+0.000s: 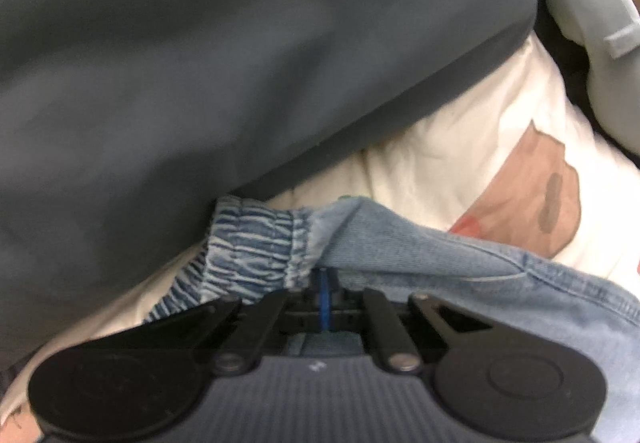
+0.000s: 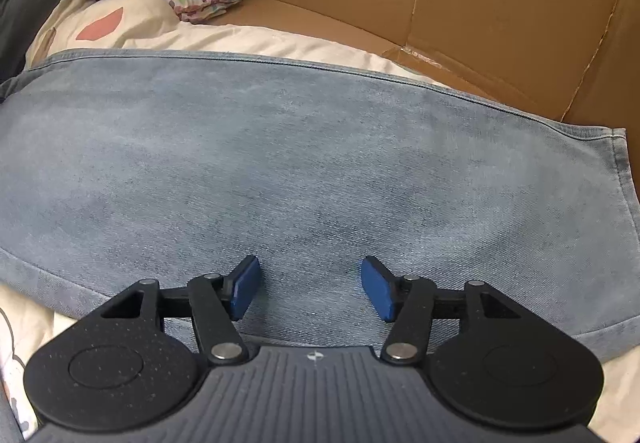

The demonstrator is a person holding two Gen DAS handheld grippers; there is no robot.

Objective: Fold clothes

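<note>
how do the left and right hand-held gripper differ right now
The left hand-held gripper has its blue pads shut together on the denim jeans at the elastic waistband; the right hand-held gripper stands open, pads wide apart, gripping nothing. The left one sits at a bunched, raised edge of fabric; the right one is over a flat, smooth stretch of denim. Both are black with blue pads and point down at the same jeans.

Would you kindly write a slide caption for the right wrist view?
Open right gripper poised over flat jeans on a cream sheet, cardboard box behind.

Denim garment (image 2: pixel 304 163) on cream bedding (image 2: pixel 248 37)
</note>
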